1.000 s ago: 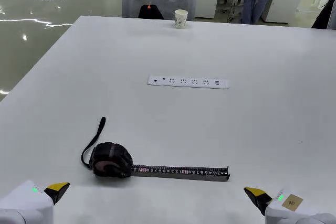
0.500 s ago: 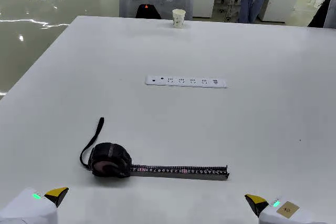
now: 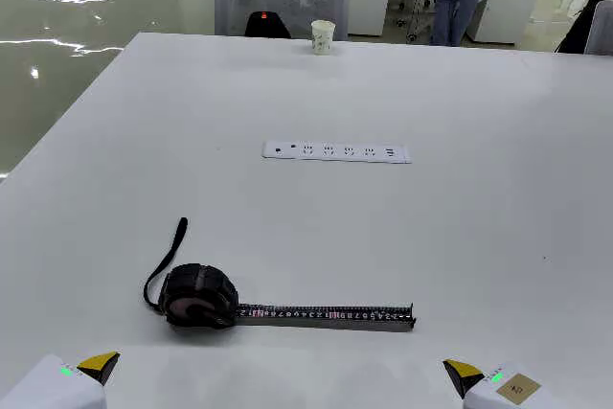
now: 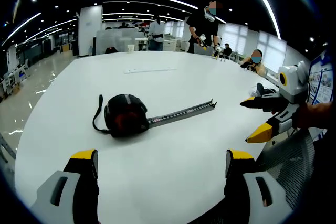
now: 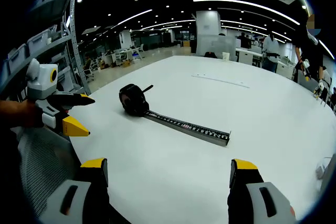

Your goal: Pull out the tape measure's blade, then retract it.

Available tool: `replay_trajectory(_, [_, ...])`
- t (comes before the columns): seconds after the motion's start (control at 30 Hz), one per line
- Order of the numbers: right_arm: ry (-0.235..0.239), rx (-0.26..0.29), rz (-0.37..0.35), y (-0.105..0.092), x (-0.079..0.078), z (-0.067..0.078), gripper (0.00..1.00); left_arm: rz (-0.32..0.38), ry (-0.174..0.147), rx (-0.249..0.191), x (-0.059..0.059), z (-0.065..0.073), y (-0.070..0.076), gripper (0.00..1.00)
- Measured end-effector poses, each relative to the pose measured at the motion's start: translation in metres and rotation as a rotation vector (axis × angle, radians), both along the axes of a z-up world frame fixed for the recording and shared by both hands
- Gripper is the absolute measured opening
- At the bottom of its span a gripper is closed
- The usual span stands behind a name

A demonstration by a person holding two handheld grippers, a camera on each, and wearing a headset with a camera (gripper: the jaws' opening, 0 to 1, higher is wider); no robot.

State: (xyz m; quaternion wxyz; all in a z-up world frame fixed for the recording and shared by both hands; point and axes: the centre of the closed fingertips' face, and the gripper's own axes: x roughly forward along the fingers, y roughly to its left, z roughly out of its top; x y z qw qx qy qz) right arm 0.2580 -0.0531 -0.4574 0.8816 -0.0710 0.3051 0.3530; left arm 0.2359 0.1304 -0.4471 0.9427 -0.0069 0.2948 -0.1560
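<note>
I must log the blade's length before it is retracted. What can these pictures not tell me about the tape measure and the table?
- Blade numbers: too small to read in the head view, blurred in both gripper views.
- Case lock: dark and too small in every view, so its state is unknown.
- Cup contents: hidden by its own wall, far off in the head view.
- Power strip cable: too small to make out.

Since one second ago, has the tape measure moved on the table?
No. The tape measure lies at the same offset from the power strip as before; only the camera has shifted.
</note>
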Motion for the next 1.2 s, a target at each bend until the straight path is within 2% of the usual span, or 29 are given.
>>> replay_trajectory(1.2, [-0.013, 0.010, -0.009, 0.0038, -0.0018, 0.0049, 0.99, 0.013, -0.012, 0.005, -0.0034, 0.0043, -0.0003, 0.99])
